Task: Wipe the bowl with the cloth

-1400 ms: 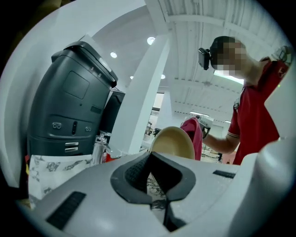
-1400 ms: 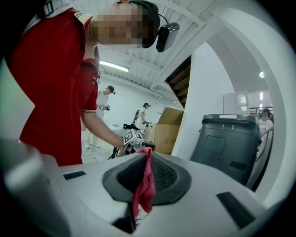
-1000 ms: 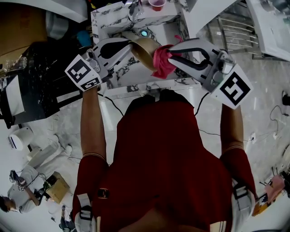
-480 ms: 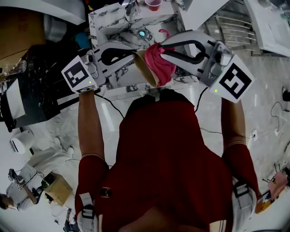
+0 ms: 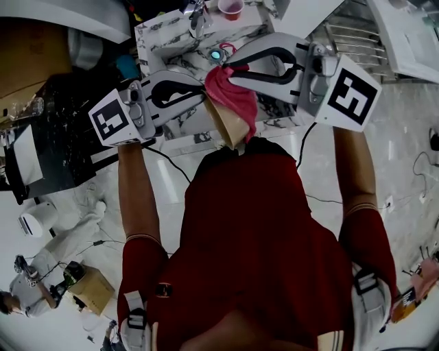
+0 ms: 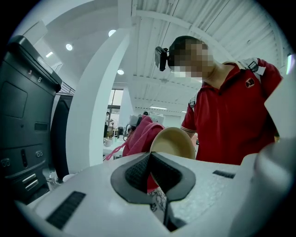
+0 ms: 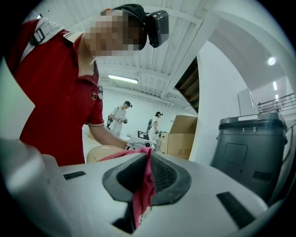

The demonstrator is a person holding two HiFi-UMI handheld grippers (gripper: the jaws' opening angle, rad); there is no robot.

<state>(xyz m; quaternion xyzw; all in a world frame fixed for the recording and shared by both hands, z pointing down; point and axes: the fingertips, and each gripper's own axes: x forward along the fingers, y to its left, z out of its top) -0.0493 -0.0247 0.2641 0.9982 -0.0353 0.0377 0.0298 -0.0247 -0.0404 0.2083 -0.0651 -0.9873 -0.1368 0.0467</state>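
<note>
Plainly, the left gripper [image 6: 149,159] has its jaws pinched down on the rim of the tan bowl [image 6: 173,141], with only the thin wall of the bowl between the dark pads. The right gripper [image 7: 148,159] is closed just as tightly on a fold of the pink-red cloth [image 7: 142,192], which hangs down through the slot between its jaws. In the head view the two tools point toward each other in front of the person's chest. The left gripper [image 5: 204,92] carries the bowl [image 5: 231,125] tipped on its side and clear of the marbled counter [image 5: 161,34] beyond. The right gripper [image 5: 230,68] presses the bunched cloth [image 5: 233,92] against the bowl's upper part, so cloth and bowl are touching. Whether the cloth sits inside the bowl's mouth or over its lip cannot be told for certain from these views. A red cup [image 5: 232,6] stands at the far edge of the counter, well apart from the work. By my reading the task is in its middle: both pick-ups are done and wiping contact is made. What remains is to work the cloth round the rest of the bowl's surface, then set both things back down.
</note>
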